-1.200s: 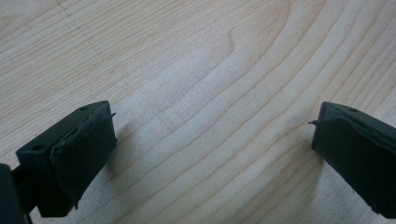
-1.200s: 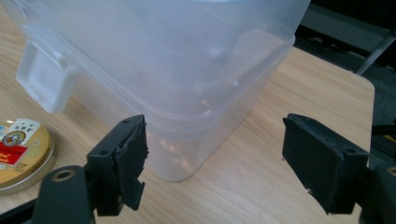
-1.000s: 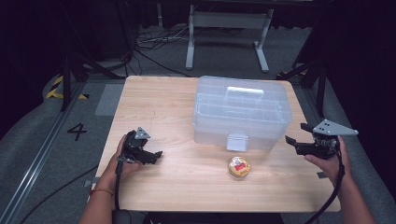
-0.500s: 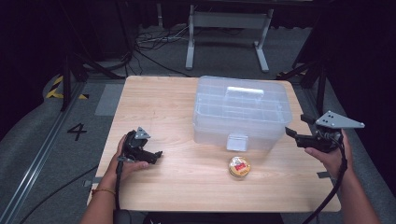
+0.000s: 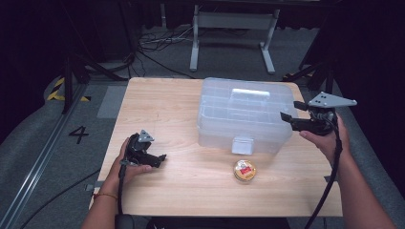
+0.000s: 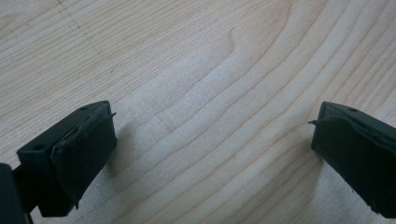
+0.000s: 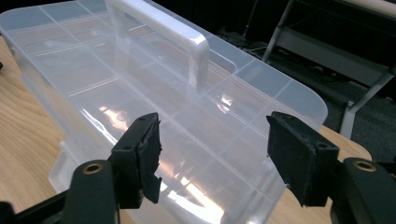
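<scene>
A clear plastic storage box (image 5: 243, 114) with a lid, a top handle (image 7: 163, 28) and a front latch (image 5: 242, 145) stands on the wooden table (image 5: 162, 105). A small round yellow tin (image 5: 244, 170) lies in front of the latch. My right gripper (image 5: 289, 111) hovers at the box's right end, raised to lid height and pointing left at it. Its jaws have just been closing, but they stand apart with nothing between them (image 7: 212, 154). My left gripper (image 5: 161, 158) rests low over bare wood at the front left, open and empty (image 6: 210, 140).
The table's right edge lies under my right hand. Dark floor with cables, a metal stand (image 5: 234, 28) and yellow-black tape (image 5: 59, 90) surround the table. A number 4 (image 5: 79, 134) is marked on the floor at left.
My right gripper has risen and moved in toward the box's right end, and its jaws have narrowed. The left gripper has stayed where it was.
</scene>
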{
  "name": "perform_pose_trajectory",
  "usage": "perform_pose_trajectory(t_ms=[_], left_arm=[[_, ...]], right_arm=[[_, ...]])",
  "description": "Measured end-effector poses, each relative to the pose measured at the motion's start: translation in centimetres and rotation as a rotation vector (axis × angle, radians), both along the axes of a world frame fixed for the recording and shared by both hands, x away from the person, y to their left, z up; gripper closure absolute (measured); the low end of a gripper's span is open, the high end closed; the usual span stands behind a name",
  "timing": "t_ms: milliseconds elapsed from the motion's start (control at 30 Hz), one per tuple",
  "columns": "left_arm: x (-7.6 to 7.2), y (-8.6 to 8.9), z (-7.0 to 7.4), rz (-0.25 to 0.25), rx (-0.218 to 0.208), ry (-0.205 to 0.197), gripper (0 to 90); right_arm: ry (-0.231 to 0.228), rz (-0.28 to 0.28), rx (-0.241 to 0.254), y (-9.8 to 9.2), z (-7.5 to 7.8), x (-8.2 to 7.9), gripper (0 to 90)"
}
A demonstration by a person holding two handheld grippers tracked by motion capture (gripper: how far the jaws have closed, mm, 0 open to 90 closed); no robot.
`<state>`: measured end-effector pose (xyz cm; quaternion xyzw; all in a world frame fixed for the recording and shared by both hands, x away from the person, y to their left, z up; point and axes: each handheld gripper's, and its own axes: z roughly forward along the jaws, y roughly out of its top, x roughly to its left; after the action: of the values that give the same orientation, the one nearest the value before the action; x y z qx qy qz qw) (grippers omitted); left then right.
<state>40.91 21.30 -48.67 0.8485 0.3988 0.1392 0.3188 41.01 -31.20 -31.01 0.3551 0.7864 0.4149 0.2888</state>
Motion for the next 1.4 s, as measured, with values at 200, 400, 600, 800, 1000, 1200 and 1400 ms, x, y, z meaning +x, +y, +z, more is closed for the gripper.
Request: perform_pose_trajectory(t_ms=[200, 400, 600, 800, 1000, 1200, 1400], left_arm=[[-0.1, 0.0, 0.1, -0.004, 0.007, -0.004, 1.0], [-0.1, -0.9, 0.2, -0.003, -0.02, -0.006, 6.4], [0.9, -4.0, 1.7, -0.13, -0.079, -0.015, 18.4], [2.4, -7.5, 3.9, -0.206, -0.097, -0.059, 16.4], [3.6, -10.4, 4.6, -0.237, -0.119, -0.114, 18.3], [4.5, -12.1, 4.7, -0.251, -0.123, -0.128, 18.0], [4.7, -12.4, 5.0, -0.23, -0.17, -0.121, 13.7]], right_arm=[[0.031, 0.014, -0.025, 1.6, 0.2, 1.6, 38.2], [0.053, 0.016, -0.081, 3.4, 0.7, 3.1, 43.1], [0.087, 0.012, -0.127, 4.1, 1.0, 4.6, 54.7], [0.122, -0.001, -0.143, 4.8, 0.9, 5.7, 58.6], [0.139, -0.01, -0.168, 6.1, 1.0, 6.7, 67.1], [0.148, -0.021, -0.21, 7.0, 1.0, 7.3, 71.0], [0.14, 0.013, -0.215, 7.8, 0.9, 7.6, 72.4]])
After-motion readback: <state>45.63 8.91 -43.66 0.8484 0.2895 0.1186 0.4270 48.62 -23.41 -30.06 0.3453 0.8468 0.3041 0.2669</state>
